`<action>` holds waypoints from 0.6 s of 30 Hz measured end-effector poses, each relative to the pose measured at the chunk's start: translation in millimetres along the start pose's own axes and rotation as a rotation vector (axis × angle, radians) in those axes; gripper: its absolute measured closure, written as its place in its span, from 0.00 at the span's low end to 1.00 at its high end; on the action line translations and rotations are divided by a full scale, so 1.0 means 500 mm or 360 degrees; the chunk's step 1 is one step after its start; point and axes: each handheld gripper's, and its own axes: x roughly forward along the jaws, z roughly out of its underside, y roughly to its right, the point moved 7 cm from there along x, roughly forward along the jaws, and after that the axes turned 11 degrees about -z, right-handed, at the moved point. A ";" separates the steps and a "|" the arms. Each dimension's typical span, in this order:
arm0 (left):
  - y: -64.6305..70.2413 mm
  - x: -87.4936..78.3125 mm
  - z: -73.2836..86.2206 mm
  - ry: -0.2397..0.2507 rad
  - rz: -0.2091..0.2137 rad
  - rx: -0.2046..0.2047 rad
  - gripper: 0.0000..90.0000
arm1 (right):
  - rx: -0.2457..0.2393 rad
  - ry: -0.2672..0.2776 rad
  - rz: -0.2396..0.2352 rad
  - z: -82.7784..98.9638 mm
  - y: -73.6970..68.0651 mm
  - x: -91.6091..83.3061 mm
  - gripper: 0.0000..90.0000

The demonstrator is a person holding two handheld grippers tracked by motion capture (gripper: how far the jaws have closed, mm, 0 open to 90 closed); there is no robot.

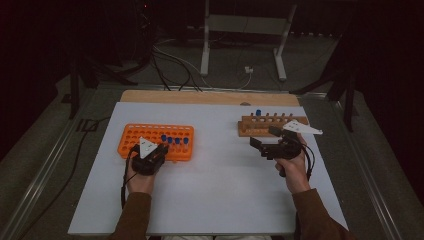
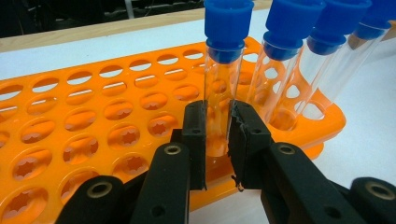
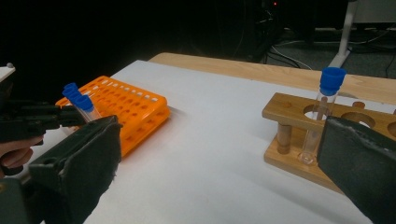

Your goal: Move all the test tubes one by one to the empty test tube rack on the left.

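Observation:
An orange tube rack lies at the left of the white table. Several clear test tubes with blue caps stand in its near right corner. My left gripper is shut on the glass of one upright blue-capped tube that stands in a rack hole; two more tubes lean just to its right. A wooden rack at the right holds one blue-capped tube. My right gripper hovers in front of the wooden rack, open, with nothing between its jaws.
The white board rests on a wooden tabletop. Cables and a metal stand's legs lie on the floor beyond the far edge. The left hand and its gripper show beside the orange rack.

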 end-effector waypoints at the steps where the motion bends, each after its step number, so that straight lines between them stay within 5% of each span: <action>1: 0.000 0.000 0.000 -0.0001 -0.0001 0.0002 0.87 | 0.0001 -0.0001 0.0000 0.000 0.000 0.000 0.00; 12: 0.002 -0.005 0.002 -0.0010 -0.0009 -0.0035 0.86 | 0.0008 -0.0010 0.0000 0.004 0.003 0.002 0.00; 18: 0.002 -0.028 -0.004 0.0006 0.0009 -0.0011 0.77 | 0.0005 -0.0017 0.0015 0.006 0.007 0.000 0.00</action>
